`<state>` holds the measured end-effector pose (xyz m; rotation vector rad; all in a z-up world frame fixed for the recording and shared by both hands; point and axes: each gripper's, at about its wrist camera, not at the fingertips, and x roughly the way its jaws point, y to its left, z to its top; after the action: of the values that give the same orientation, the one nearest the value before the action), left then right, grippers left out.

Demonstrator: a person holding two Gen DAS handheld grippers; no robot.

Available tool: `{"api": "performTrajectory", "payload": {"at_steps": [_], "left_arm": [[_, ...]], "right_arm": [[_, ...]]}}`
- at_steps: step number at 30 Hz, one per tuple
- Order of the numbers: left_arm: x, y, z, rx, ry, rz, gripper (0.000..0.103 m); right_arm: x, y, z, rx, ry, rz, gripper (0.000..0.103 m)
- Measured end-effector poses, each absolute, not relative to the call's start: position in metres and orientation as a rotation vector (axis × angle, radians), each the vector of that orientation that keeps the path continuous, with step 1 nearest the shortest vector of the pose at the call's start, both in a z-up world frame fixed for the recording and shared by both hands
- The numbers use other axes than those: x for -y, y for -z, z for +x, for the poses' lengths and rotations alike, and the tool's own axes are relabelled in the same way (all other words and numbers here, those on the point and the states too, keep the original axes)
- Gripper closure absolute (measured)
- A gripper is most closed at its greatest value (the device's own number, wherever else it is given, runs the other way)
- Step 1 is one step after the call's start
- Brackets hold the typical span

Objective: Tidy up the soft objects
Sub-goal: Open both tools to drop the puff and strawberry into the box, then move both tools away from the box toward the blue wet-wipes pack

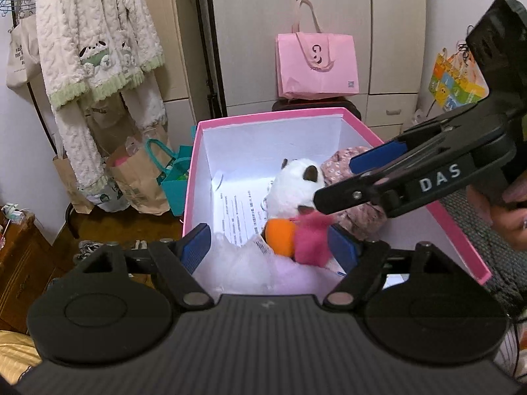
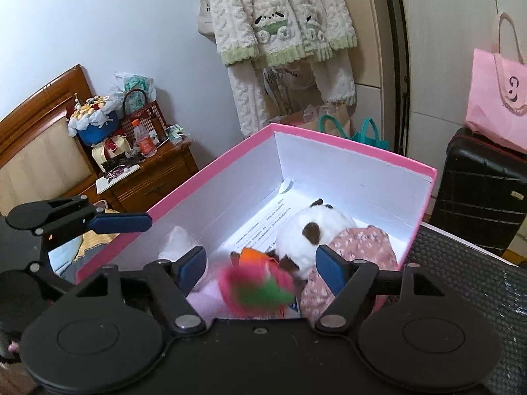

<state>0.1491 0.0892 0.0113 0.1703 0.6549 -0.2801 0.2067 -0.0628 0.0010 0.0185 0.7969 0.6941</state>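
A pink box (image 1: 359,122) with a white inside holds a white plush with dark ears (image 1: 294,187), a floral pink cloth (image 1: 365,214), a pale fluffy thing (image 1: 250,263) and a blurred pink, orange and green plush (image 1: 298,238). The same box (image 2: 346,151) shows in the right wrist view, with the white plush (image 2: 313,233), the floral cloth (image 2: 349,263) and the blurred plush (image 2: 257,288) between the open fingers. My left gripper (image 1: 270,247) is open over the box's near end. My right gripper (image 2: 260,270) is open above the box; it also shows in the left wrist view (image 1: 336,181).
A pink tote bag (image 1: 316,62) rests on a black suitcase (image 2: 477,194) by the wardrobe. Fleece pyjamas (image 1: 95,42) hang at the left over paper bags (image 1: 138,181). A wooden nightstand (image 2: 148,177) with clutter and a bed headboard (image 2: 39,144) stand at the left.
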Motion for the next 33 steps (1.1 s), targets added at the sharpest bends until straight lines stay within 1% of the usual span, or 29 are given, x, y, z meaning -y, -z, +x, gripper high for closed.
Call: {"api": "performTrajectory", "payload": {"at_steps": [16, 26, 28, 33], "left_arm": [[-0.077, -0.049, 0.086, -0.576, 0.369, 0.210, 0.026], [-0.060, -0.065, 0.044, -0.552, 0.457, 0.242, 0.025], [-0.055, -0.068, 0.038, -0.553, 0.481, 0.244, 0.022], [-0.041, -0.072, 0.027, -0.582, 0.570, 0.238, 0.020]], "right_arm": [[0.079, -0.042, 0.116, -0.722, -0.640, -0.129, 0.024], [0.098, -0.058, 0.064, -0.677, -0.583, -0.196, 0.023], [0.103, -0.060, 0.054, -0.668, -0.579, -0.205, 0.023], [0.120, -0.065, 0.028, -0.626, -0.561, -0.250, 0.019]]}}
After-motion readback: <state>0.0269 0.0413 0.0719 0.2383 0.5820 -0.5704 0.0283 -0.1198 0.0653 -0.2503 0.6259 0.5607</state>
